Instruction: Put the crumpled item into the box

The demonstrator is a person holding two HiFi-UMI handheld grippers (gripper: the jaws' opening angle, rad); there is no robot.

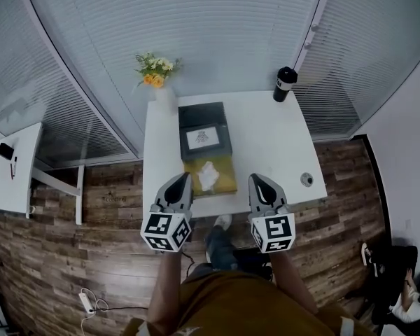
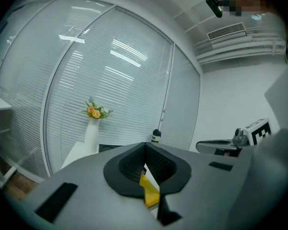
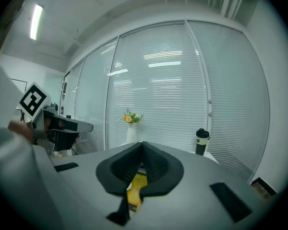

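Note:
A white crumpled item (image 1: 208,174) lies on a yellow flat piece (image 1: 222,180) near the front edge of the white table (image 1: 280,145). Just behind it stands a dark box (image 1: 204,133) with a pale sheet showing in it. My left gripper (image 1: 183,178) hangs shut over the table's front edge, left of the crumpled item, and holds nothing. My right gripper (image 1: 256,179) is shut and empty to the item's right. In the left gripper view the shut left gripper (image 2: 145,146) shows a sliver of yellow (image 2: 150,191) below it. The right gripper (image 3: 143,145) likewise shows the yellow piece (image 3: 136,185).
A white vase of flowers (image 1: 156,75) stands at the table's back left corner, a black bottle (image 1: 285,84) at the back right. A small round object (image 1: 306,179) lies front right. A side table (image 1: 10,180) stands left. A power strip (image 1: 87,301) lies on the wooden floor.

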